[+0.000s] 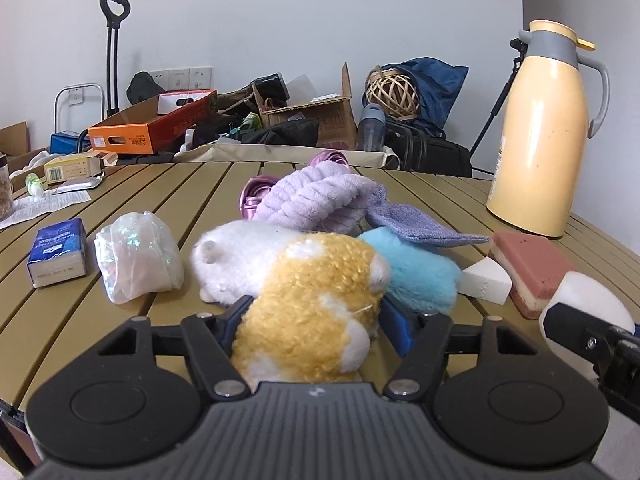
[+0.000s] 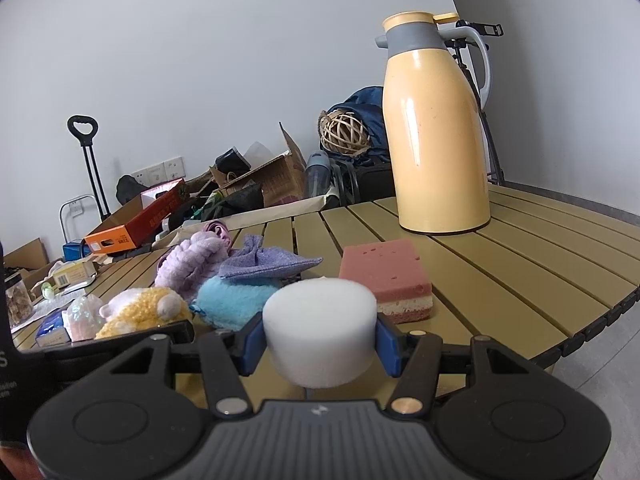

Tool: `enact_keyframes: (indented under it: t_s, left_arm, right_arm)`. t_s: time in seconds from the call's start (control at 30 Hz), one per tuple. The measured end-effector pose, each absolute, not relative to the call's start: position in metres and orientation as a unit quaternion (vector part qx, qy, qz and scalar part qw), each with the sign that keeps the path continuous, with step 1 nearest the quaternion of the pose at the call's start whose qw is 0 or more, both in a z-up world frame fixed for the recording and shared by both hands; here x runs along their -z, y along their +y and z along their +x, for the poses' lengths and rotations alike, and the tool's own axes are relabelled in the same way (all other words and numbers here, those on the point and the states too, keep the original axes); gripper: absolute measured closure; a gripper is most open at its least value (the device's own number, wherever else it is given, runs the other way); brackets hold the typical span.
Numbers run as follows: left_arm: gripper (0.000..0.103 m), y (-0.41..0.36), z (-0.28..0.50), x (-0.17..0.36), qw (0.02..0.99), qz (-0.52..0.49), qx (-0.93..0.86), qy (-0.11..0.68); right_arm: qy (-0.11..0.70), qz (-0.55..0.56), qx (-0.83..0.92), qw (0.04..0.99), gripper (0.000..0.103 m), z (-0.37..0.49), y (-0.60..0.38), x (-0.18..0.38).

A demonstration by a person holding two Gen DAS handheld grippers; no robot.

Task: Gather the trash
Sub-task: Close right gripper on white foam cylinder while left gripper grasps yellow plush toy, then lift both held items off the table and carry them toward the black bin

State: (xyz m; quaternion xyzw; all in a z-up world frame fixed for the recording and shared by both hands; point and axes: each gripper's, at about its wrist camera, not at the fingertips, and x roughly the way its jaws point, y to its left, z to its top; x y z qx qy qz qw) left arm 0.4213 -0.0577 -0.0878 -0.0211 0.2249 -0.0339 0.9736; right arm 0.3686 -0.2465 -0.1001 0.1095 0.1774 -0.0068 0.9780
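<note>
Yellow-and-white plush toy (image 1: 316, 304) lies on the counter (image 1: 132, 200) directly between the left gripper's (image 1: 316, 320) fingers, its long axis running forward along them, pads closed against it; the right gripper (image 2: 320, 340) clamps a white foam cylinder (image 2: 320, 328).

Bright even light, soft shadows, fisheye edge warp, dark corners

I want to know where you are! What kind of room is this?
Probably a spare room at home used for storage: a slatted table, cardboard boxes piled by the wall, and wall sockets.
</note>
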Motion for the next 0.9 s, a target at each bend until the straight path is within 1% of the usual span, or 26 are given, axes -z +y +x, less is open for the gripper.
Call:
enact_keyframes:
  t_s: [0.07,0.23,0.67,0.9]
  left_arm:
    - [0.043,-0.058,0.420,0.088,0.974,-0.018,0.040,0.223]
    - [0.048,-0.060,0.418,0.087,0.976,-0.007,0.041,0.216]
    - [0.049,-0.060,0.397,0.066,0.983,0.001,0.033,0.183]
    - [0.049,-0.052,0.377,0.050,0.985,-0.019,0.027,0.168]
  right_arm:
    - [0.176,0.110,0.006,0.978,0.048,0.368,-0.247,0.100]
    - [0.176,0.111,0.000,0.978,0.048,0.369,-0.245,0.099]
    - [0.170,0.113,-0.015,0.979,0.048,0.367,-0.242,0.095]
    - [0.161,0.114,-0.034,0.980,0.048,0.357,-0.242,0.086]
